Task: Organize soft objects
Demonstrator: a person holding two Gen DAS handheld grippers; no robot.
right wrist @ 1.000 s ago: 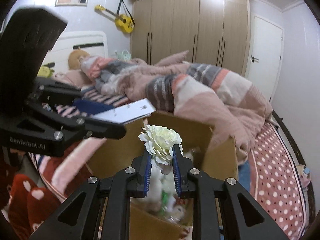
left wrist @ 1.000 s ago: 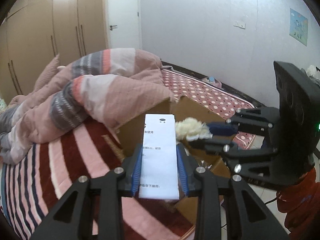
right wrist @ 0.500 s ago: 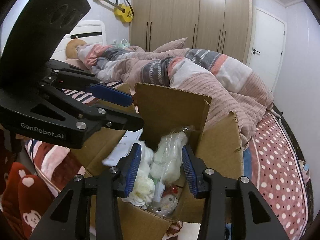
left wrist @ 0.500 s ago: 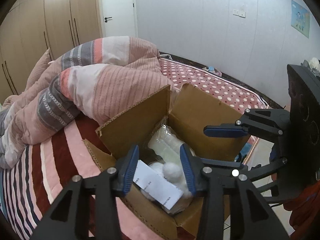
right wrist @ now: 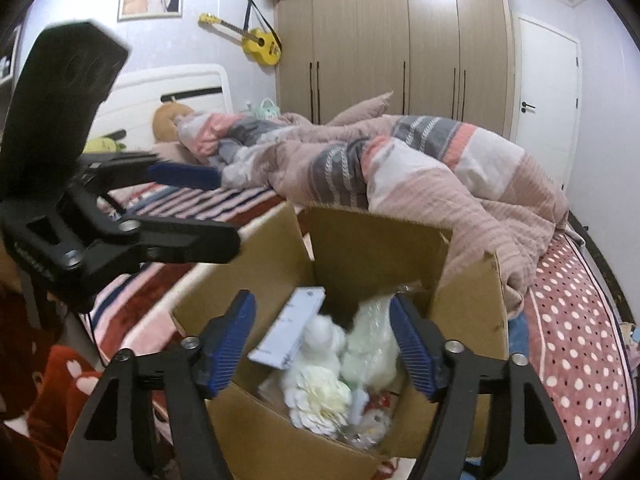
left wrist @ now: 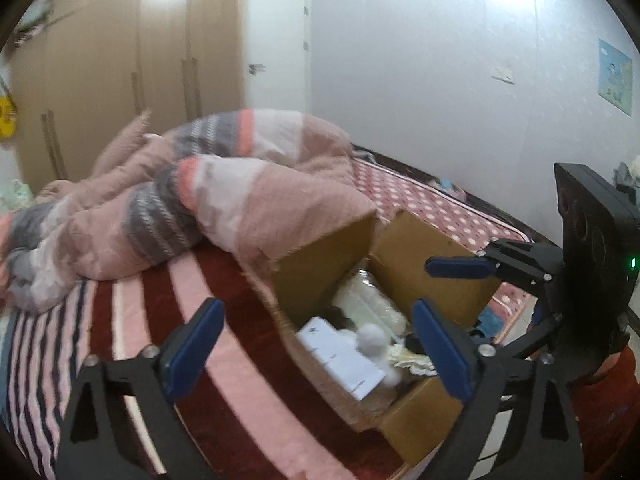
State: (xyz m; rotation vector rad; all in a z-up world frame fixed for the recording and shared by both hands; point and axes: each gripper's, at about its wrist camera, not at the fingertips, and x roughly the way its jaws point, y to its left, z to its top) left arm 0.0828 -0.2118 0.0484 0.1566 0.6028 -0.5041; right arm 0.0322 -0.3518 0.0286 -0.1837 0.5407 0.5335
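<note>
An open cardboard box (left wrist: 416,412) (right wrist: 372,248) stands at the bed's edge. Inside lie a white flat packet (left wrist: 340,356) (right wrist: 290,330), a cream fabric flower (right wrist: 320,398) (left wrist: 412,360), a white fluffy ball (left wrist: 372,340) (right wrist: 324,330) and a clear bag of pale soft things (left wrist: 370,304) (right wrist: 374,344). My left gripper (left wrist: 316,352) is open and empty, above the box's near left side. My right gripper (right wrist: 324,348) is open and empty, above the box. Each gripper shows in the other's view: the right (left wrist: 460,292), the left (right wrist: 192,208).
A pink and grey striped quilt (left wrist: 224,200) (right wrist: 400,172) is heaped behind the box on a striped sheet (left wrist: 128,320). A polka-dot mat (right wrist: 580,340) lies to the right. Wardrobes (right wrist: 400,40), a door (left wrist: 280,48) and a red cloth (right wrist: 52,400) on the floor surround the bed.
Both grippers opened: the left dropped the white packet and the right dropped the flower into the box. Both have since opened wider and pulled back a little.
</note>
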